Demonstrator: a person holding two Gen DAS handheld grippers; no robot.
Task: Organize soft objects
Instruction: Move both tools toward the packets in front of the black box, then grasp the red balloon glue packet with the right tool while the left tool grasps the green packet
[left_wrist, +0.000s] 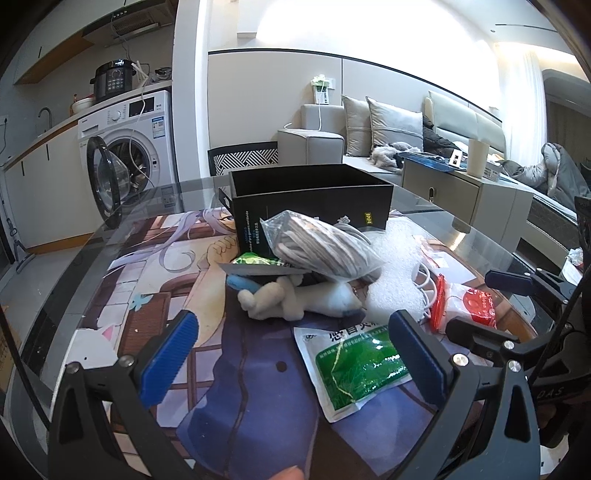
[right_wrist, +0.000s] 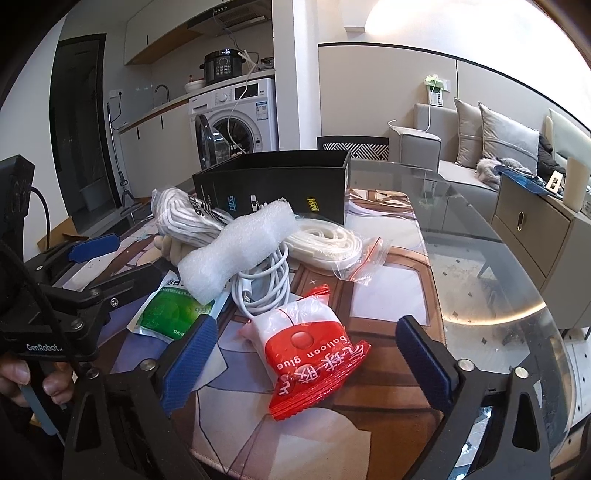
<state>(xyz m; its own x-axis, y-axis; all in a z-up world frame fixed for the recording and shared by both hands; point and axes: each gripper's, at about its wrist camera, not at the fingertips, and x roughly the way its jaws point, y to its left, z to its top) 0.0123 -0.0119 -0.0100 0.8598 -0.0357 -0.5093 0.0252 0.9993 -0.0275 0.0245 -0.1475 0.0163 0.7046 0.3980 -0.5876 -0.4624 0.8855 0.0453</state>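
Note:
A pile of soft items lies on the printed mat before an open black box. It holds a clear bag of grey cord, a plush toy, a white foam roll, a coiled white cable, a bag of white straps, a green sachet and red balloon glue packs. My left gripper is open, its jaws on either side of the green sachet's near end. My right gripper is open around the glue packs.
The round glass table carries the anime mat. A chair back stands behind the box. A washing machine, sofa and side cabinet lie beyond. The right gripper shows at the right of the left wrist view.

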